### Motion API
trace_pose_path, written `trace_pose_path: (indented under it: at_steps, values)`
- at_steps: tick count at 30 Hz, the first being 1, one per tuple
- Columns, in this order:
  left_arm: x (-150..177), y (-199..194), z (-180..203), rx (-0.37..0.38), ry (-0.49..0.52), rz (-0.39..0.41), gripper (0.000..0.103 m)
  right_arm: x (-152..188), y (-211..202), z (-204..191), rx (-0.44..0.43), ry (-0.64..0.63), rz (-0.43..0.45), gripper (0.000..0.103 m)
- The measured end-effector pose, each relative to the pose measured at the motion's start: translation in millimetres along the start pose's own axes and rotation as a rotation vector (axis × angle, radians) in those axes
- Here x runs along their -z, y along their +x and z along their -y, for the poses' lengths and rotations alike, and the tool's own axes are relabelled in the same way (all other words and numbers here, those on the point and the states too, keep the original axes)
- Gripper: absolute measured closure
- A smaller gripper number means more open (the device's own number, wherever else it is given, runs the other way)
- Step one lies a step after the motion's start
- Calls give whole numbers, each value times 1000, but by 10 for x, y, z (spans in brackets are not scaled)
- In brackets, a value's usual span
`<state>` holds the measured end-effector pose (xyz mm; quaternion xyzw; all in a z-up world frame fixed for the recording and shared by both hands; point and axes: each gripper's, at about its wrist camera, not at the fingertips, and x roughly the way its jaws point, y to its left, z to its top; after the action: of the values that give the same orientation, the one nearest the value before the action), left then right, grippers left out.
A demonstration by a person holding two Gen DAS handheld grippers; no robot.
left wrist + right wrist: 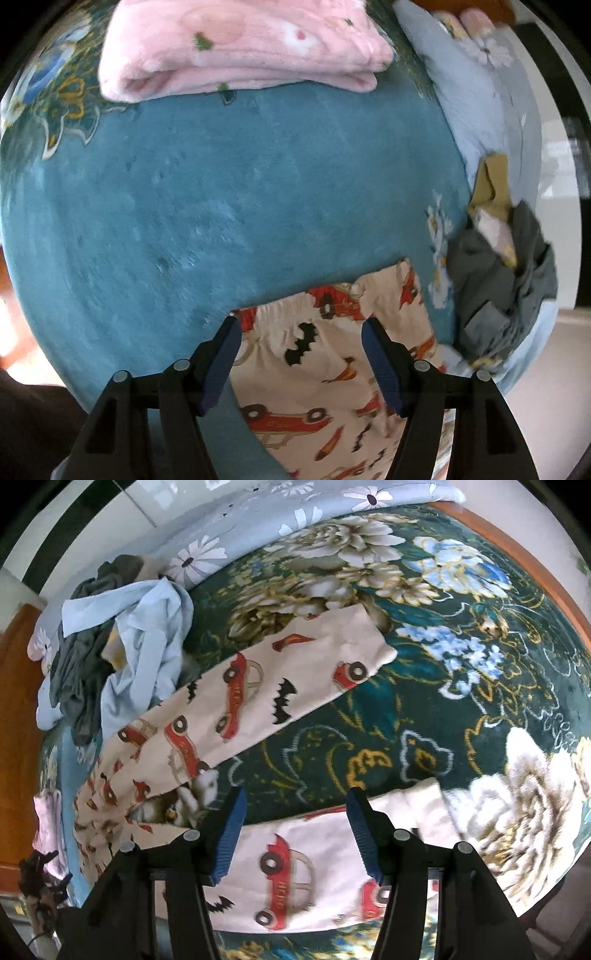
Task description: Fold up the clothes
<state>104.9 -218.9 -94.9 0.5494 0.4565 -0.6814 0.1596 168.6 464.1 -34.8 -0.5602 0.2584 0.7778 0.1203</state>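
Note:
Cream trousers printed with red cars and black bats (236,709) lie spread on the bed, both legs apart. In the left wrist view their gathered waistband (325,321) sits between the fingers of my left gripper (300,330), which stands open just above it. In the right wrist view the far leg runs up toward the middle, and the near leg (317,864) lies under my right gripper (295,805), also open, its blue pads on either side of the cloth.
A folded pink blanket (240,48) rests at the far side of the teal bedspread (221,192). A heap of grey and light blue clothes (118,642) lies by the trousers' waist, near the bed edge. The dark floral blanket (461,664) covers the other side.

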Motion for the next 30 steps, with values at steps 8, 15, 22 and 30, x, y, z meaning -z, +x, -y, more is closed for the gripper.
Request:
trace_pose_path:
  at_steps: [8, 15, 22, 30]
  values:
    - [-12, 210, 33, -36, 107, -53, 33, 79, -69, 784, 90, 184, -54, 44]
    - [65, 378, 38, -13, 96, -94, 58, 480, 8, 1142, 80, 384, -73, 44]
    - [168, 450, -179, 42, -59, -146, 55, 930, 184, 1082, 22, 432, -148, 44]
    - [194, 367, -211, 71, -64, -128, 43, 1056, 486, 803, -45, 477, -162, 48]
